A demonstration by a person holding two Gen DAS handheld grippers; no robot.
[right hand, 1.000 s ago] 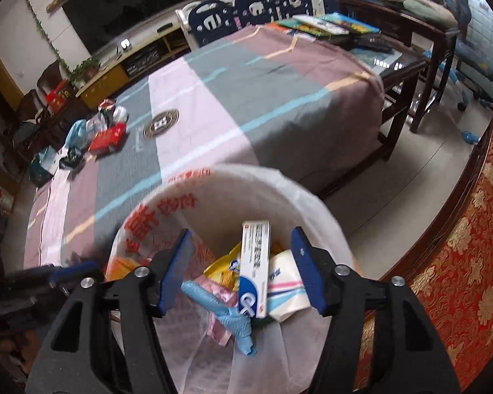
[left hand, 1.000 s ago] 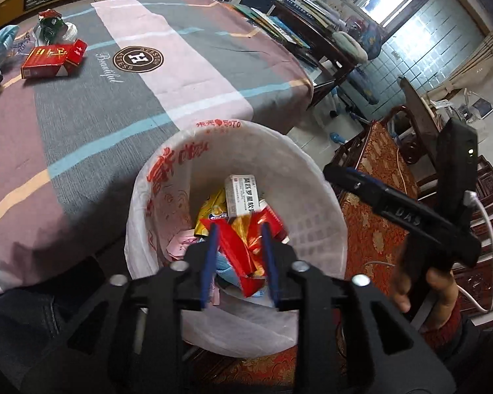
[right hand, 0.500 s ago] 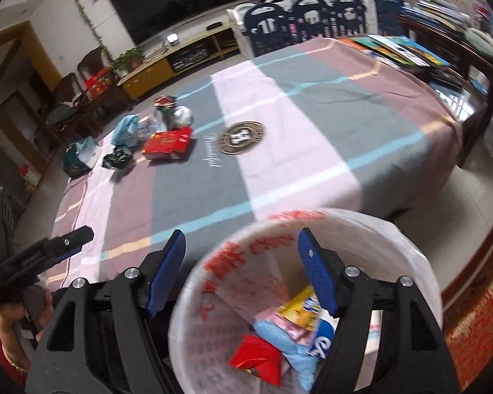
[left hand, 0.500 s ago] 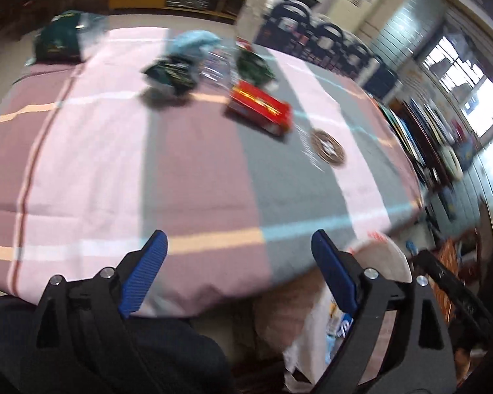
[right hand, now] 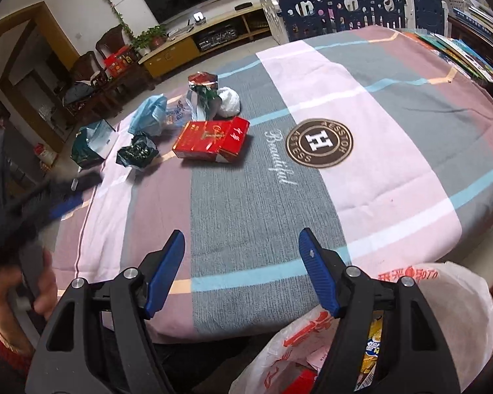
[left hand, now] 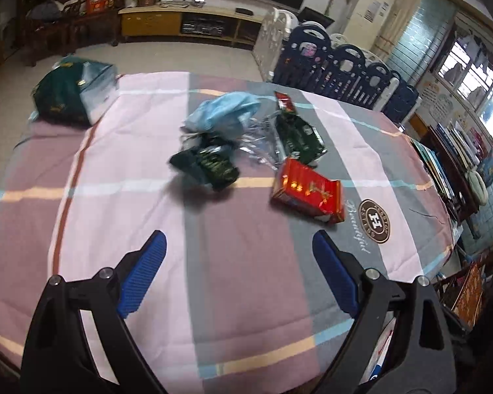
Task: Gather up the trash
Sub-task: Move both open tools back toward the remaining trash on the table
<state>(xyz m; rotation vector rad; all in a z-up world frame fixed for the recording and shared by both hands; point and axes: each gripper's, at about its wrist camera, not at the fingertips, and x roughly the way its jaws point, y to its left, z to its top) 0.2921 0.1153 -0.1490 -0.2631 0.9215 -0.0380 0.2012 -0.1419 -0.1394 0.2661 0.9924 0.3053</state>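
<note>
Trash lies in a cluster on the striped tablecloth [left hand: 213, 282]: a red carton [left hand: 307, 191], a dark green crumpled wrapper [left hand: 210, 162], a light blue bag [left hand: 225, 111], a green packet [left hand: 299, 133] and clear plastic. In the right wrist view the red carton [right hand: 212, 139] lies beside the blue bag [right hand: 149, 115] and a white wad [right hand: 228, 101]. My left gripper [left hand: 238, 256] hangs open and empty over the near cloth. The right gripper [right hand: 241, 252] is open too, nothing between its fingers. The white bin liner [right hand: 460, 302] with wrappers sits at the lower right.
A dark green bag [left hand: 72, 93] rests at the table's far left corner. Blue and white playpen panels [left hand: 338, 62] stand beyond the table, books [right hand: 466, 52] on a side table to the right. A hand [right hand: 46, 292] holds the blurred left gripper at the right view's left edge.
Both grippers swung away from the bin and now face the tabletop. The left let go of the red wrapper into the bin and opened wide. The right dropped the white box.
</note>
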